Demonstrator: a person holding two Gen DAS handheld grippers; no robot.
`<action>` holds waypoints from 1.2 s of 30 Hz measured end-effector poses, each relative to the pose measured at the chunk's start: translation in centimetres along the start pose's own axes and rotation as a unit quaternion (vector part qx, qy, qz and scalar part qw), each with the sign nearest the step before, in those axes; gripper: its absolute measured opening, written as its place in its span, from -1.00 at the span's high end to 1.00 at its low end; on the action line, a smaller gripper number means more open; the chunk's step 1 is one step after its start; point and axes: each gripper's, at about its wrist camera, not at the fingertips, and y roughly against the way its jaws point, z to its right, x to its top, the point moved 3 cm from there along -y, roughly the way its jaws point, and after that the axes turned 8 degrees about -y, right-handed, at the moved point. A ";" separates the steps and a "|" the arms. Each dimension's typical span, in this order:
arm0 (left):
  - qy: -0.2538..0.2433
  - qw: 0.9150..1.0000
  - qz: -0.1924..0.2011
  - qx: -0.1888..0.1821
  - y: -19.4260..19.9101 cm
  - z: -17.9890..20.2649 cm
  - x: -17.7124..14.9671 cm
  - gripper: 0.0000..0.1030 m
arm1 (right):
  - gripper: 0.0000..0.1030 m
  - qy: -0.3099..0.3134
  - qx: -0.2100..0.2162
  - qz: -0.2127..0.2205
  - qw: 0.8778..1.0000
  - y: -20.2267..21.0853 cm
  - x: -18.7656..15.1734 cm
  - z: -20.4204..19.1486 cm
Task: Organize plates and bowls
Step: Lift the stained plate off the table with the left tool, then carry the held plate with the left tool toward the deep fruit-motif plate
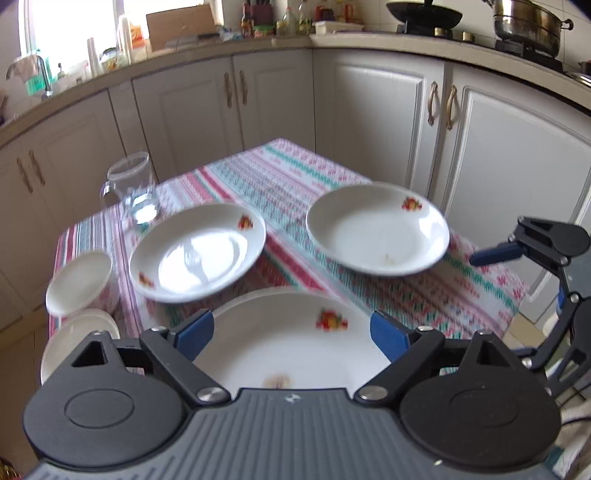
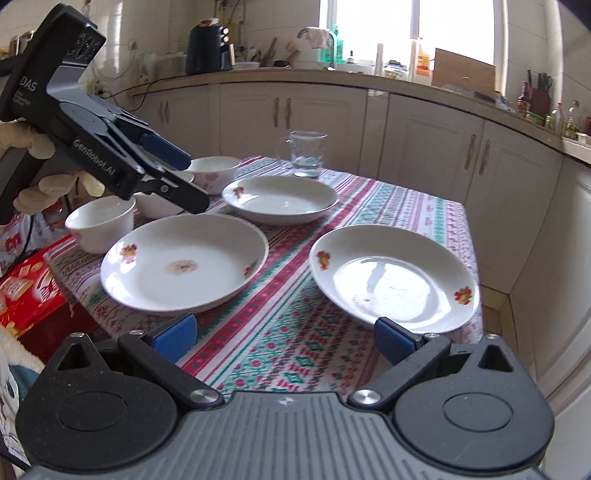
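On the bench (image 2: pixel 424 218), three plates: one nearest me at left (image 2: pixel 184 264), one at right (image 2: pixel 395 275), one behind them (image 2: pixel 280 199). Bowls (image 2: pixel 101 223) sit left; a glass mug (image 2: pixel 306 153) stands behind.

Cream cabinets (image 2: pixel 417 144) under curved counter (image 1: pixel 229 50); bright window (image 2: pixel 413 26).

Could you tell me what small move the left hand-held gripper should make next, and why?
Probably lower the left hand-held gripper and close it on the rim of the stained plate just below it. Its jaws stand open and empty above that plate, and all three plates lie apart, unstacked, on the tablecloth. The right hand-held gripper is open and empty too.
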 end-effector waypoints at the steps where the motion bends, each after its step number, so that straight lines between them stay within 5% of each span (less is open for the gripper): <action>1: 0.003 1.000 -0.007 -0.005 0.1 -0.1 -0.6 -0.78 | -1.00 0.005 0.003 -0.004 1.000 -0.3 -0.1 -0.4; 8: 0.009 1.000 -0.029 0.005 0.7 -1.3 -3.3 -0.78 | -1.00 0.016 0.031 -0.024 0.999 -2.4 -0.3 -2.9; 21: 0.000 0.999 -0.045 -0.001 -1.5 -5.1 -3.3 -0.76 | -1.00 0.047 0.056 -0.056 0.996 -6.4 -1.0 -6.6; 36: 0.002 0.995 -0.094 -0.042 -5.1 -6.8 -3.2 -0.47 | -1.00 0.058 0.072 -0.054 0.994 -8.5 -1.4 -7.9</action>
